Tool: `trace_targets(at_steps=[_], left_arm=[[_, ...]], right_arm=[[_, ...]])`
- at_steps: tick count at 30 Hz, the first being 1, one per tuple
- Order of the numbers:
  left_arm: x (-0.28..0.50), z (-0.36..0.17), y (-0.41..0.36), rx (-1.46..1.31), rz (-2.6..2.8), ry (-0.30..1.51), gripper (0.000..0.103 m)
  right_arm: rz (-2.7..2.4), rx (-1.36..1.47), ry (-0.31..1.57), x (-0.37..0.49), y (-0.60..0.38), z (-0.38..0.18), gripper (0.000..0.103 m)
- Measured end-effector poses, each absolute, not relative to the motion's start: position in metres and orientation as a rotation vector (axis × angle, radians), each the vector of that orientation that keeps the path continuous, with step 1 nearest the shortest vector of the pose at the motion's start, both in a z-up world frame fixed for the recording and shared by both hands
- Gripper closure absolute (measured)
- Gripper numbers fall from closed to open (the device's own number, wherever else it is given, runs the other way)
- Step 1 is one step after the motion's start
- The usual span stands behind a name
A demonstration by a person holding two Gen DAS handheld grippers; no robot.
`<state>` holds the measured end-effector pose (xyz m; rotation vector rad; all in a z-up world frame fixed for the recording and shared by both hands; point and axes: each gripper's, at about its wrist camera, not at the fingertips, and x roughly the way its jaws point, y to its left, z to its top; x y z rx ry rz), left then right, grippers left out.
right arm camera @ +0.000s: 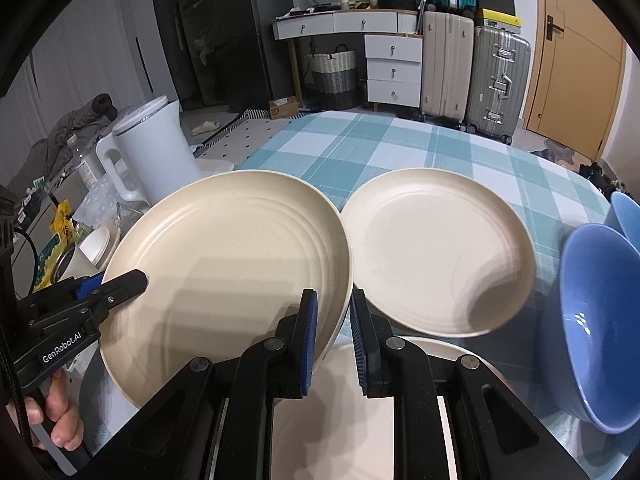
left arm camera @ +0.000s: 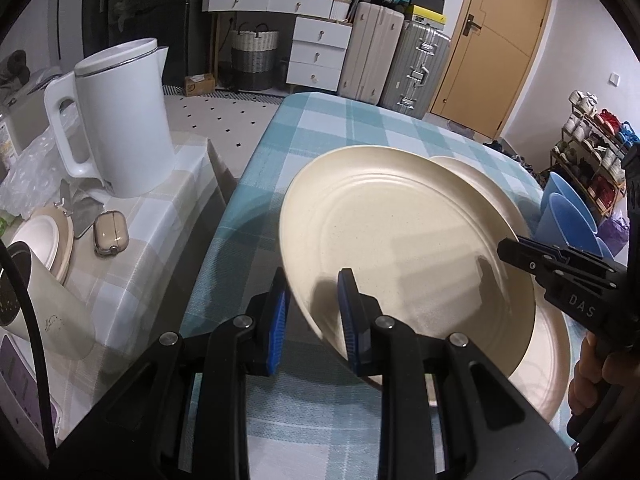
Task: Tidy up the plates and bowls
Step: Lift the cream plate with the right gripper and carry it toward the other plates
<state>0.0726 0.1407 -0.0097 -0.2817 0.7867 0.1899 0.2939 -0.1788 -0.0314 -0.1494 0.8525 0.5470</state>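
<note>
A large cream plate (left arm camera: pixel 400 248) (right arm camera: pixel 232 264) hangs tilted above the teal checked table (right arm camera: pixel 380 148), held by both grippers. My left gripper (left arm camera: pixel 314 320) is shut on its near left rim and shows in the right wrist view as a black finger tip (right arm camera: pixel 136 280) over the plate's edge. My right gripper (right arm camera: pixel 335 344) is shut on the right rim. In the left wrist view the right gripper (left arm camera: pixel 508 248) reaches in from the right. A second cream plate (right arm camera: pixel 432 252) lies on the cloth. A third plate (right arm camera: pixel 340 400) (left arm camera: pixel 552 360) lies under the held one. Two blue bowls (right arm camera: pixel 592 320) (left arm camera: pixel 568 216) stand at the right.
A white kettle (left arm camera: pixel 120 120) stands on a cluttered side table at the left, with an earbud case (left arm camera: pixel 110 232), a lidded cup (left arm camera: pixel 44 240) and a tumbler (left arm camera: pixel 48 312). Suitcases (right arm camera: pixel 496 80), a drawer unit and a door are behind the table. A shoe rack (left arm camera: pixel 592 152) is at the far right.
</note>
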Motion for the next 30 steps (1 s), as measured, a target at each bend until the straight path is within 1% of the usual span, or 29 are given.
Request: trace_targets(at_steps=[13, 30], left_arm=[[0.065, 0.013, 0.096, -0.223, 0.123, 0.761, 0.082], [0.054, 0.026, 0.036, -0.142, 0.019, 0.758, 0.082]], right_arm=[[0.486, -0.108, 0.806, 0.270, -0.221, -0.009, 0.086], [0.405, -0.048, 0.787, 0.240, -0.283, 0.000, 0.086]])
